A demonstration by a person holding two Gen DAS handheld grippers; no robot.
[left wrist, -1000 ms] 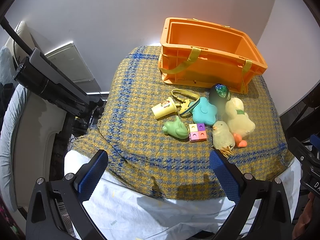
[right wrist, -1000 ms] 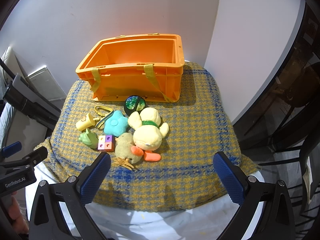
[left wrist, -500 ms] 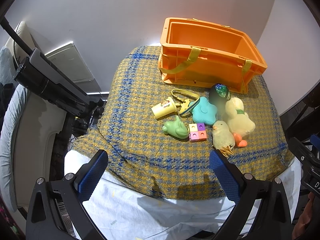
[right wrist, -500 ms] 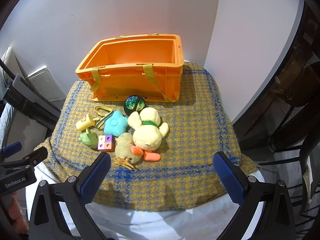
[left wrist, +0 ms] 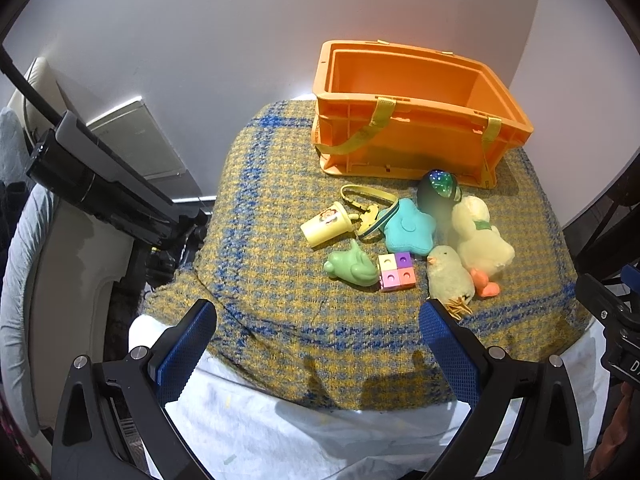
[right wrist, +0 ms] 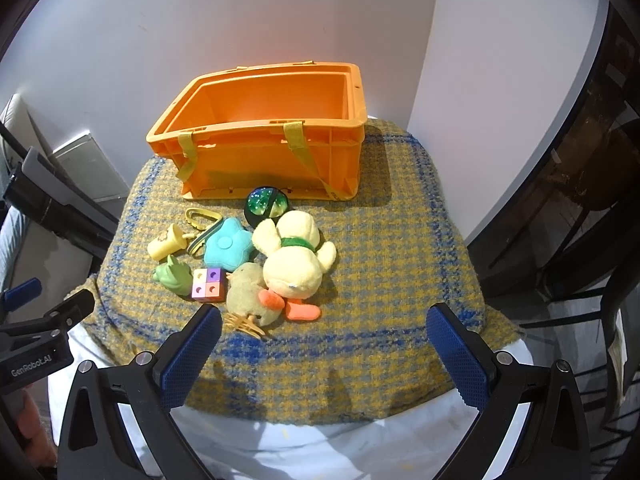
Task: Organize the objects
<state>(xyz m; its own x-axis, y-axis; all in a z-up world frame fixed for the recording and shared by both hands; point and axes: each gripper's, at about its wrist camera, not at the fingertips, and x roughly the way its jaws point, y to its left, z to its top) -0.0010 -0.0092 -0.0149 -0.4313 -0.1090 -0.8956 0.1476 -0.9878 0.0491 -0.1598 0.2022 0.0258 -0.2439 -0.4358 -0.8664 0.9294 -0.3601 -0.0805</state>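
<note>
An empty orange crate (left wrist: 412, 148) (right wrist: 276, 164) stands at the back of a yellow-and-blue checked cloth (left wrist: 280, 320) (right wrist: 380, 280). In front of it lie a yellow plush duck (right wrist: 296, 264), a small chick (right wrist: 248, 292), a teal star cushion (right wrist: 228, 244), a glittery dark ball (right wrist: 266, 204), a pastel cube block (right wrist: 208, 284), a green toy (right wrist: 174, 276), a yellow cup (right wrist: 164, 242) and a yellow strap clip (right wrist: 200, 216). My left gripper (left wrist: 316, 344) and right gripper (right wrist: 324, 352) are both open and empty, held over the cloth's near edge.
A white sheet (right wrist: 320, 440) hangs under the cloth at the front. A black stand (left wrist: 96, 188) and a grey cushioned seat (left wrist: 24, 280) are at the left. A dark chair frame (right wrist: 580, 240) is at the right. White walls stand behind the crate.
</note>
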